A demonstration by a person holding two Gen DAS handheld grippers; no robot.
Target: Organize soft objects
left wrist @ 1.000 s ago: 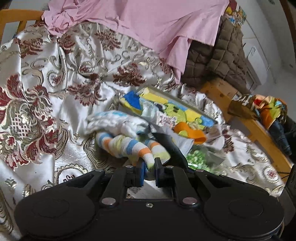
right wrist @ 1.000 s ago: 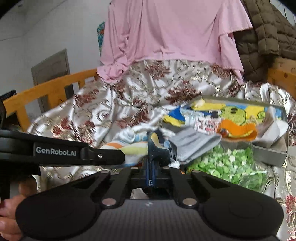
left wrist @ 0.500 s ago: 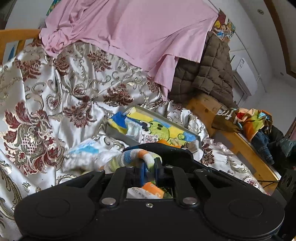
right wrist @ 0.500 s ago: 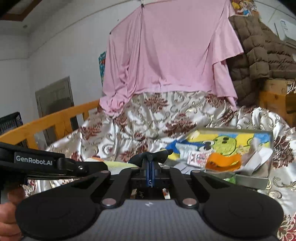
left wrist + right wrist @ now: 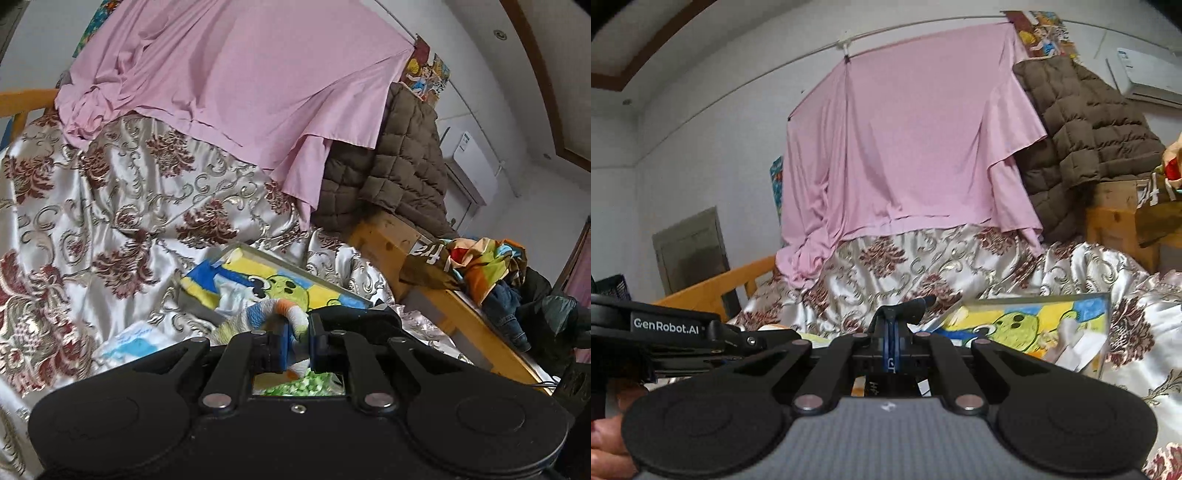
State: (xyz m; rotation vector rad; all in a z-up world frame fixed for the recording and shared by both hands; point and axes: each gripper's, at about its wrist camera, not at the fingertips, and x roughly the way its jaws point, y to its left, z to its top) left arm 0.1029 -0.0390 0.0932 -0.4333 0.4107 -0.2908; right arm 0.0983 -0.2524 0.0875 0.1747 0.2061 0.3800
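Observation:
My left gripper point(image 5: 297, 334) is shut on a striped sock point(image 5: 258, 314) with blue, orange and white bands and holds it lifted above the bed. My right gripper point(image 5: 892, 326) is shut on a thin dark sock point(image 5: 916, 305), whose end pokes out above the fingertips. A grey box with a cartoon-print lining point(image 5: 295, 284) lies on the bed just beyond the left gripper; in the right wrist view the box point(image 5: 1034, 325) sits to the right of the gripper, with soft items inside. A bag with green pieces point(image 5: 306, 386) shows under the left gripper.
A floral satin bedspread point(image 5: 110, 206) covers the bed. A pink cloth point(image 5: 240, 74) and a brown quilted jacket point(image 5: 399, 158) hang behind it. A wooden bed frame point(image 5: 436, 295) carries piled clothes point(image 5: 484, 266) at the right. The left gripper's body point(image 5: 665, 328) is at the left in the right wrist view.
Both grippers have risen from the bed with their socks. The views tilted upward; the pile of soft items dropped below the left gripper.

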